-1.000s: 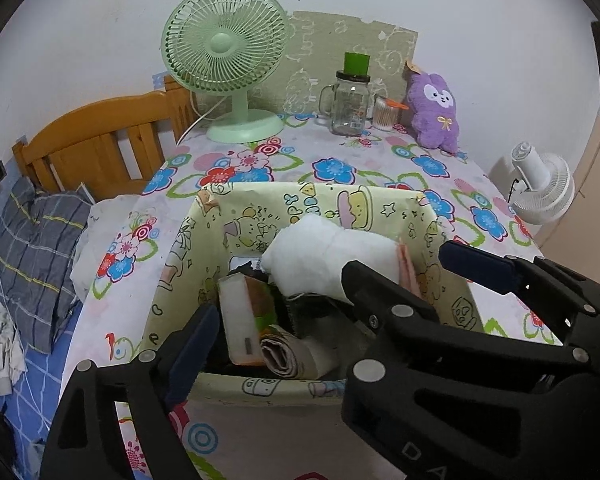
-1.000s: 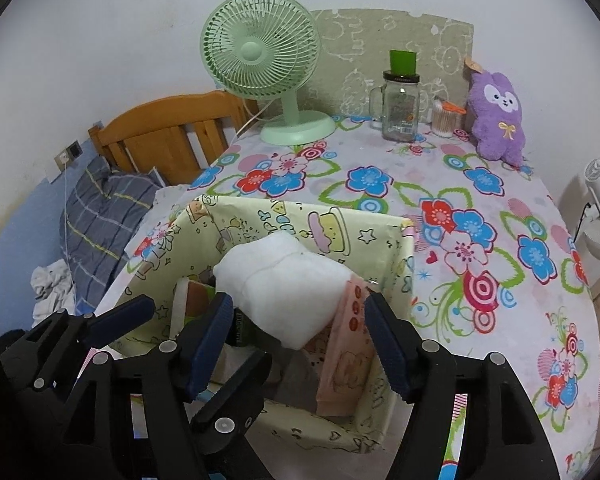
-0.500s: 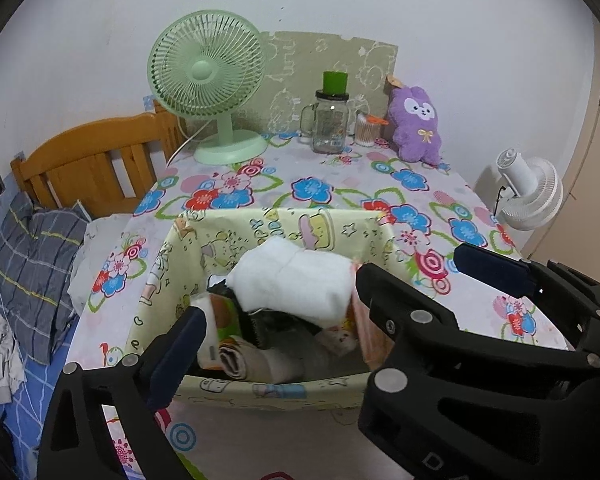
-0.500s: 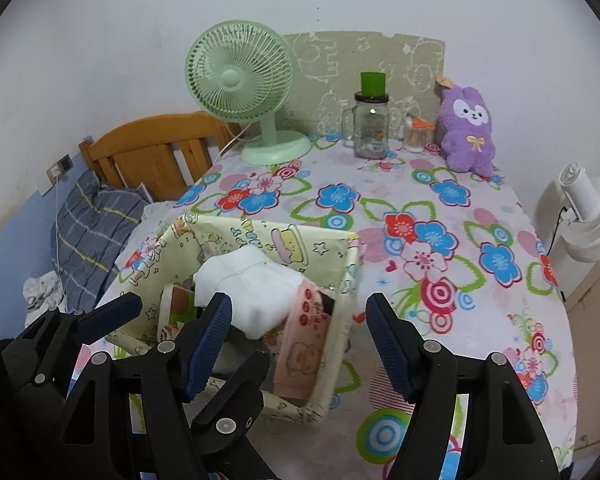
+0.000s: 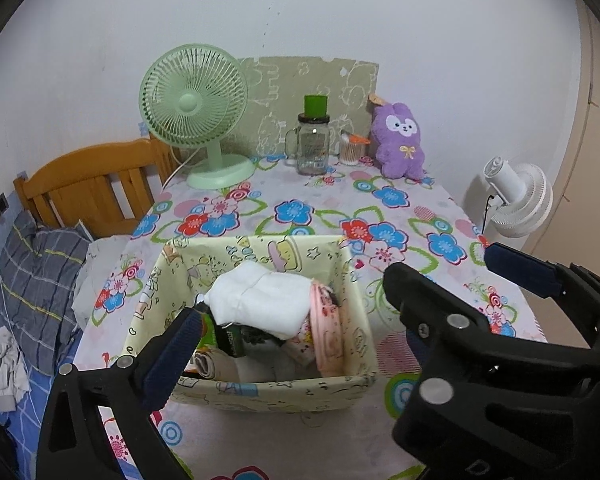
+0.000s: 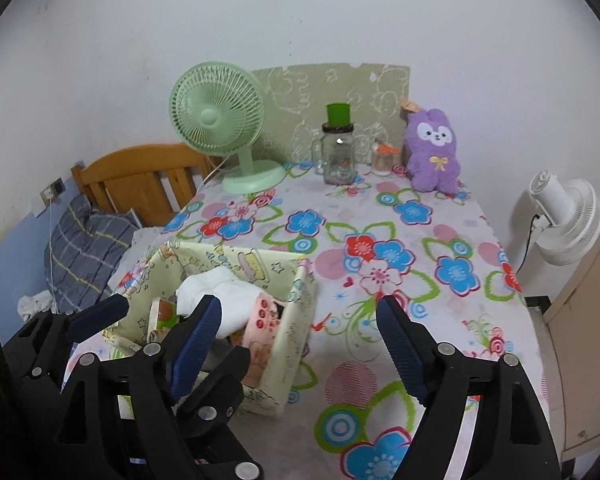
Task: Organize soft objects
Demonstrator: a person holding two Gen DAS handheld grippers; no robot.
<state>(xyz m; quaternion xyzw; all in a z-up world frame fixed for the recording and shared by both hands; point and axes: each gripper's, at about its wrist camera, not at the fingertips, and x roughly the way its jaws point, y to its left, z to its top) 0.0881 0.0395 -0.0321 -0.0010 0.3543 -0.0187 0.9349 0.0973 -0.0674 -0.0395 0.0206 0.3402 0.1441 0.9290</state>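
The fabric bin (image 5: 352, 312) sits near the table's (image 5: 440, 200) left front edge, filled, with a folded white cloth (image 5: 260, 300) topmost and a pink item (image 5: 328, 324) against its right wall. Left gripper (image 5: 332, 304) and right gripper (image 6: 300, 316) both stand wide with nothing between the pads, jaws having just been opening. Bare tablecloth lies right of the bin; the green fan (image 5: 196, 104), jar (image 5: 312, 148) and purple plush (image 5: 400, 140) line the far edge.

a table (image 5: 440, 200) under a flowered cloth is carrying everything. a yellow fabric bin (image 5: 352, 280) printed with cartoons is sitting on its near left part, with soft things in it. along the far edge a green desk fan (image 5: 204, 120) is standing at the left, a glass mug jar (image 5: 312, 144) with a green top beside it, then a small cotton-swab container (image 5: 350, 150), and a purple plush bunny (image 5: 400, 140) is sitting at the right.
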